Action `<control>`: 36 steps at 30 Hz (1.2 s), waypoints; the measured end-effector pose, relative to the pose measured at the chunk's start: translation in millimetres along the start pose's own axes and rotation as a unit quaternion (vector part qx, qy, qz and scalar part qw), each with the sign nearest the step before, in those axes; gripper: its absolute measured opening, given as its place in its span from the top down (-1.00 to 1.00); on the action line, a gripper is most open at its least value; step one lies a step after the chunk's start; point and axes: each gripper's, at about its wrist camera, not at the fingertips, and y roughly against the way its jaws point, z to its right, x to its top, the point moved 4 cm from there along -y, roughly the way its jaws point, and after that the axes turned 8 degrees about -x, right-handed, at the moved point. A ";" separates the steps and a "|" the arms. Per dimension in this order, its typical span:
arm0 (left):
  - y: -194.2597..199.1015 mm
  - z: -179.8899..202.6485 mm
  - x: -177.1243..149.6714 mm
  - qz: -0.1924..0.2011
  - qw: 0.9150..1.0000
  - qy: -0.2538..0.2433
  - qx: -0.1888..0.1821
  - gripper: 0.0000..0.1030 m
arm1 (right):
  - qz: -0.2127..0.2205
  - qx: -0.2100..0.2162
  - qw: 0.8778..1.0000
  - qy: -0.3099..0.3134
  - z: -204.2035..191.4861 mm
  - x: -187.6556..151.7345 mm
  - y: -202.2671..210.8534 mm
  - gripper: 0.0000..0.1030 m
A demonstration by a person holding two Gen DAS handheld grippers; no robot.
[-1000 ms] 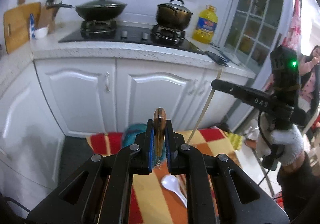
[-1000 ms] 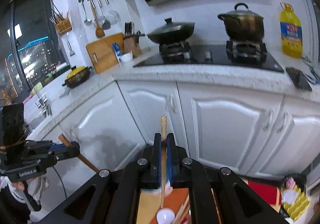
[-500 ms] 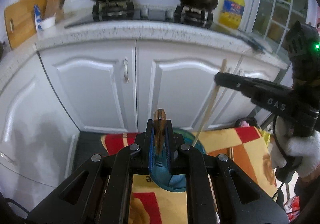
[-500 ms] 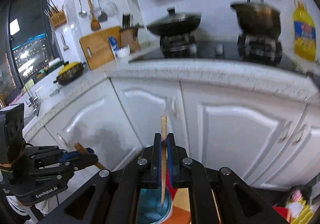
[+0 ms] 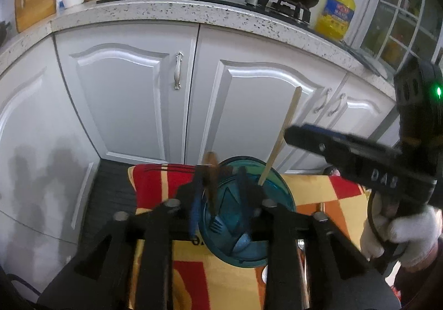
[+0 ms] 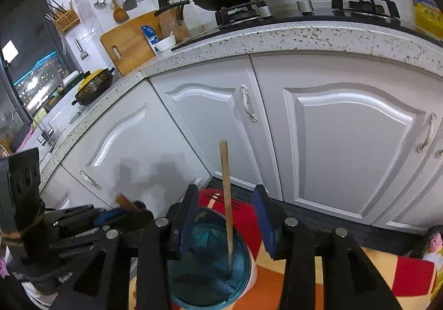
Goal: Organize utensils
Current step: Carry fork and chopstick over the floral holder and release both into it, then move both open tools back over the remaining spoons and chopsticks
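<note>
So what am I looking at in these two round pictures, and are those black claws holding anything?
Each picture comes from a camera on a hand-held gripper, looking along its two fingers. A person in white gloves carries both; no robot arm is involved. In the left view, the left gripper has just been opening, and a brown-handled fork stands between its fingers with its tines in a blue container on a red and yellow cloth. In the right view, the right gripper has also just been opening; a wooden chopstick stands loose in that container.
</note>
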 end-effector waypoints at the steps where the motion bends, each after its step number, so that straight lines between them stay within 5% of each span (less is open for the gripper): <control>1: 1.2 -0.1 -1.3 0.000 1.000 0.003 -0.001 0.42 | -0.001 0.000 1.000 -0.002 0.8 -4.6 1.2 0.24; 22: 60.2 21.2 -37.4 0.040 0.999 -0.003 0.037 0.08 | -0.028 -0.044 0.999 -0.010 1.7 -83.0 46.5 0.24; 36: 85.1 60.4 -65.6 0.058 0.998 -0.019 0.030 0.08 | -0.033 -0.086 0.995 -0.023 13.8 -129.9 88.9 0.20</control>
